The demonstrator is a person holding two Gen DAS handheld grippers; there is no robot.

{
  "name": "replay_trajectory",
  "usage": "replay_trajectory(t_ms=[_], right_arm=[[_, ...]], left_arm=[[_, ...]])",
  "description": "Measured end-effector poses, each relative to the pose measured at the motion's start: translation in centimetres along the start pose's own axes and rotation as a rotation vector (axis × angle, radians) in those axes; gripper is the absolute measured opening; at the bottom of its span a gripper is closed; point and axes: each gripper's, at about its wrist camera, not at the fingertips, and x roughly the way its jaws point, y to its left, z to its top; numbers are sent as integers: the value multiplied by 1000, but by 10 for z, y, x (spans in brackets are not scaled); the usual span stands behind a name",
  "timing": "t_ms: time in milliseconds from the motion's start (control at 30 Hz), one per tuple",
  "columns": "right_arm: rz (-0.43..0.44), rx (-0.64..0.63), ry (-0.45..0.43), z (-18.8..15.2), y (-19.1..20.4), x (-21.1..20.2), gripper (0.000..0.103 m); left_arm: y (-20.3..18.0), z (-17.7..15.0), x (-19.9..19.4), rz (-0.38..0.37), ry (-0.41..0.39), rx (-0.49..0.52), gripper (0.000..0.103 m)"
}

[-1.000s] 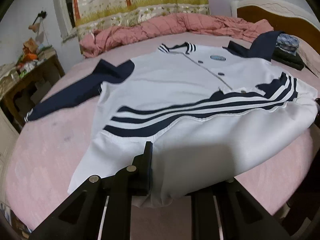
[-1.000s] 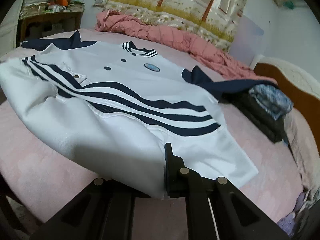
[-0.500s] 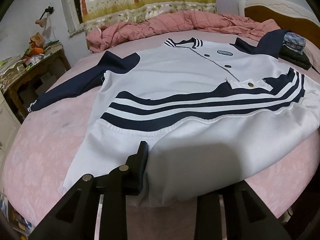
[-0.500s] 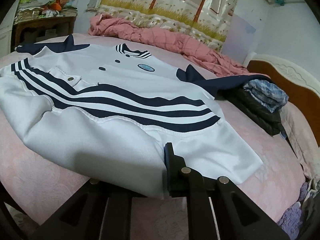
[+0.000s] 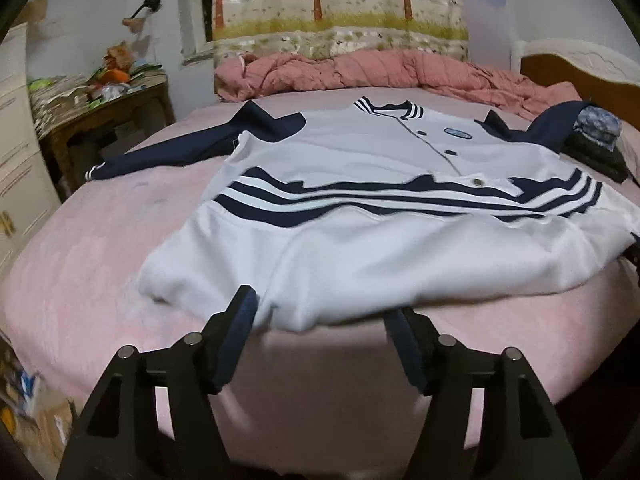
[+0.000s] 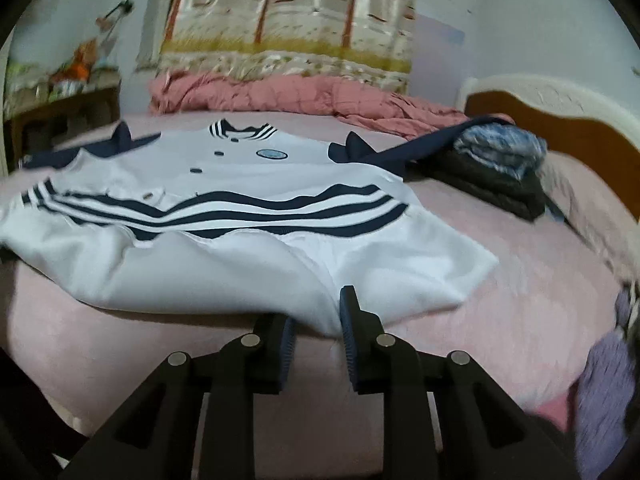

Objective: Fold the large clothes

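A large white jacket (image 5: 360,160) with navy sleeves and navy stripes lies front up on the pink bed (image 5: 100,248), collar far from me; it also shows in the right wrist view (image 6: 240,248). My left gripper (image 5: 320,316) is open, its fingers either side of the hem's near edge, nothing between the pads. My right gripper (image 6: 318,312) is open with a narrower gap, just in front of the hem near its right corner; a fold of white fabric reaches down toward the gap.
A crumpled pink quilt (image 5: 360,72) lies along the far side of the bed. A stack of folded dark clothes (image 6: 496,168) sits at the right by the wooden headboard (image 6: 560,120). A cluttered wooden side table (image 5: 96,120) stands at the left.
Both grippers have opened and let go of the hem, and have drawn back toward me. The hem now lies flat on the bed.
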Motion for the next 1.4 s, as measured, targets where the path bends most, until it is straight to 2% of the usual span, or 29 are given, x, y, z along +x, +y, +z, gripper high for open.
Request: replay_trajectory(t_ms=[67,167,267,333,400,433,500,600,667,700,733,767,800,833,900,967,1067,1133,1233,1400], right_arm=[[28,43,-7,-5,-2,-8,22],[144,136,-1,-14,-10,-21,22],[257,177,21,-21,-13,-26,22],[290,220,31,-26,-16,-21,30],[312,295,59,-27,-22,-11,57],[344,361,69,-27,-28,-4,59],[397,459,78,-25,-37,8,59],[454,473,78,-15,-39,22,59],[462,457,75,-8,-37,29,59],[456,445,72,-5,-37,31,56],[433,417,62,-2,-35,31,52],[407,387,55,2,-33,31,40],[379,348,49,7,-30,32,28],[354,305,31,14,-27,30,24],[322,236,-3,27,-23,25,18],[302,161,-22,46,-17,24,17],[264,74,-22,86,-9,36,17],[249,41,-8,118,-4,59,16],[251,9,23,153,4,104,15],[273,-13,90,179,18,175,13]], left_arm=[[-2,-6,-8,-11,-5,-39,64],[0,-12,-17,-129,24,-148,64],[-9,-18,-17,-221,37,-154,65],[-10,-19,-8,-256,50,-183,68],[-9,-15,0,-286,41,-235,80],[-11,-11,3,-285,42,-231,84],[-13,-6,4,-283,20,-235,84],[-4,-4,12,-344,27,-320,88],[4,1,15,-386,7,-356,87],[8,4,16,-399,0,-362,86],[12,8,17,-404,-7,-364,76],[15,12,18,-404,-12,-358,55],[17,17,20,-401,-10,-343,40],[17,24,22,-394,-5,-313,24],[14,38,21,-378,-21,-258,19],[8,61,22,-337,-18,-195,18],[5,97,32,-303,4,-163,19],[3,127,51,-288,44,-150,19],[-2,161,84,-246,55,-103,19],[-6,185,149,-204,120,-72,19]])
